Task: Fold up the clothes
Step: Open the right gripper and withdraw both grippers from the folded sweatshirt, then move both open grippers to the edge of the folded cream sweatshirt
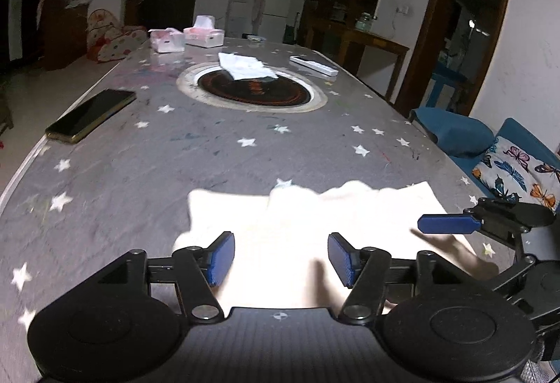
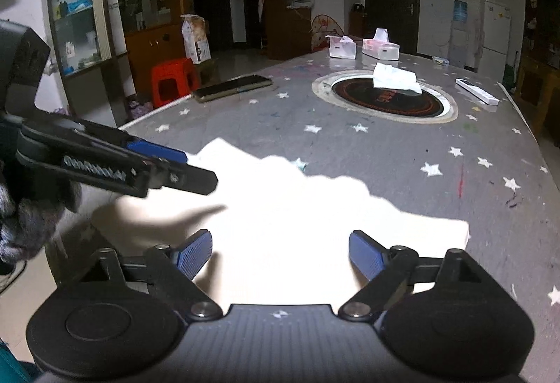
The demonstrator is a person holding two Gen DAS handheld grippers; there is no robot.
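Note:
A pale white garment point(image 1: 315, 218) lies flat on the grey star-patterned table point(image 1: 140, 180), near its front edge, glaring in the light. My left gripper point(image 1: 280, 243) hovers over the garment's near left part, open, with nothing pinched between its blue pads. At the right of the left wrist view, a blue finger point(image 1: 448, 224) of my right gripper reaches over the garment's right edge. In the right wrist view the garment point(image 2: 297, 208) spreads under my right gripper point(image 2: 280, 239), which is wide open and empty. A finger point(image 2: 157, 149) of my left gripper enters from the left there.
A dark phone point(image 1: 91, 115) lies near the table's left edge. Mid-table is a round black hotplate point(image 1: 252, 92) with a white cloth point(image 1: 245, 66) on it. Behind are tissue boxes point(image 1: 204, 35) and a white remote-like bar point(image 1: 313, 65). A blue sofa point(image 1: 455, 134) flanks the right side.

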